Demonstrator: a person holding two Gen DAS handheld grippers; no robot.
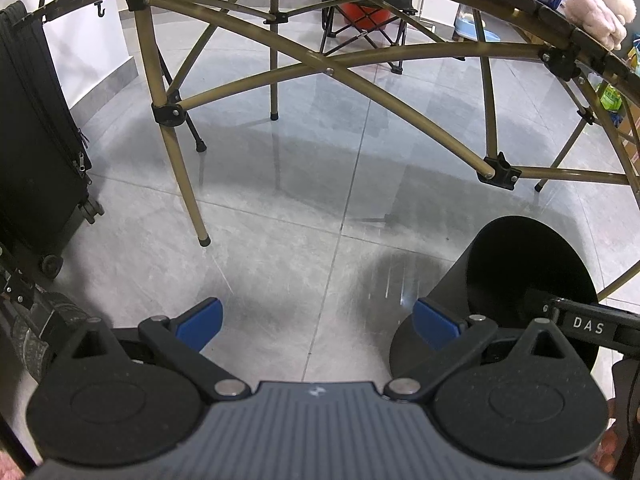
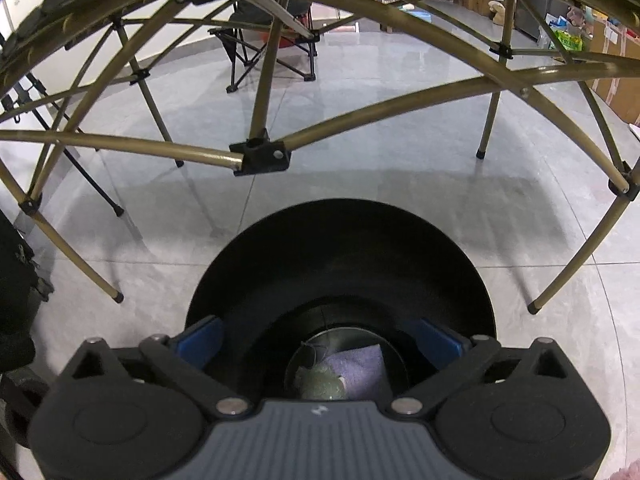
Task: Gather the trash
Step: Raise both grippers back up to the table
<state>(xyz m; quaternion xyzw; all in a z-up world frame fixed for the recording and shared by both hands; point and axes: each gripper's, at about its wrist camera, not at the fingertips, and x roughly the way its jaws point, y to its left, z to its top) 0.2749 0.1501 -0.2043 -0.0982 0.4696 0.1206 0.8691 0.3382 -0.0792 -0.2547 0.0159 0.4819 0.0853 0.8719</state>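
Right wrist view: right claw [image 2: 320,342] is wide, blue pads [image 2: 200,340] far apart w/ nothing between them, and it hangs directly over the mouth of the tall black round trash bin [image 2: 340,252]. At the bin's bottom lie a crumpled greenish ball of trash [image 2: 322,382] and a pale purple piece of cloth or paper [image 2: 360,368], touching each other. Beyond the bin, on the far side, is the olive-gold metal frame of the folding bench [image 2: 360,116], standing on the grey tiled floor [image 2: 400,208].

Left wrist view: left claw [image 1: 318,320] is also wide, empty, above bare floor, just left of the bin. The right claw's black arm reaches into the bin's mouth from the right. Black wheeled suitcase [image 1: 36,140] stands at far left. A pale pink plush toy [image 1: 600,8] sits on the bench top, far right. Small black folding chair [image 1: 364,20] is far behind the bench.
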